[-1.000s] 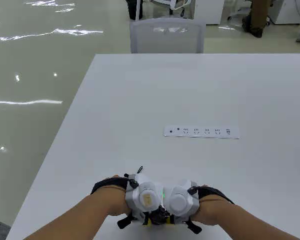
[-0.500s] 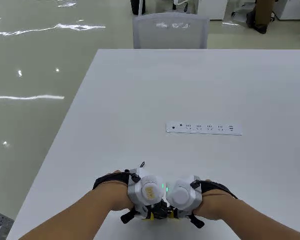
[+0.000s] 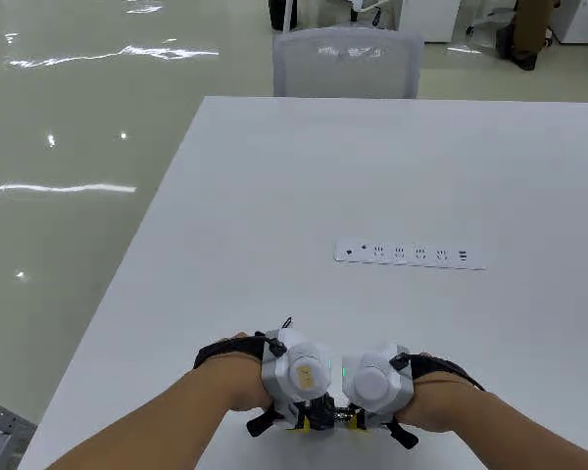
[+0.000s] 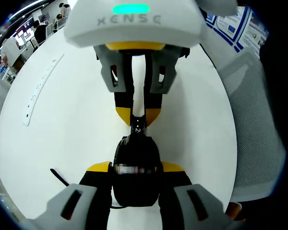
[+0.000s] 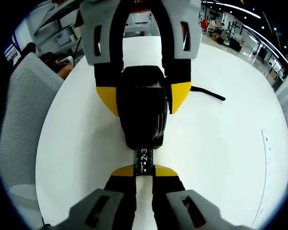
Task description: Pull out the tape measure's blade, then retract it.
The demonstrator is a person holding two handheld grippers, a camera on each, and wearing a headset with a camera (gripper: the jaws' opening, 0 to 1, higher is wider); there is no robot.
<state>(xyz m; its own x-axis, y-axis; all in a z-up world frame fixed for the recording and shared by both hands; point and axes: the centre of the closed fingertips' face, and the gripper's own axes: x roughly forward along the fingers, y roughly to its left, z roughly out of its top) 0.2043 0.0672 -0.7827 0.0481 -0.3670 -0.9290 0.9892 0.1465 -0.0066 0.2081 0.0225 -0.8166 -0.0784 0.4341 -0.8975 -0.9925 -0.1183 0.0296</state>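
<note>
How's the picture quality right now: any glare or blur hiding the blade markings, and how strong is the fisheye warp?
Head view: sharp, with glare streaks on the floor and none on the table. Right gripper view: the numbers on the blade read clearly, no blur; the fisheye bends the table edge. Left gripper view: the tape measure is in focus; the power strip looks curved by distortion.

My right gripper is pinching the blade near 2 and 3; my left gripper is holding the tape measure.
</note>
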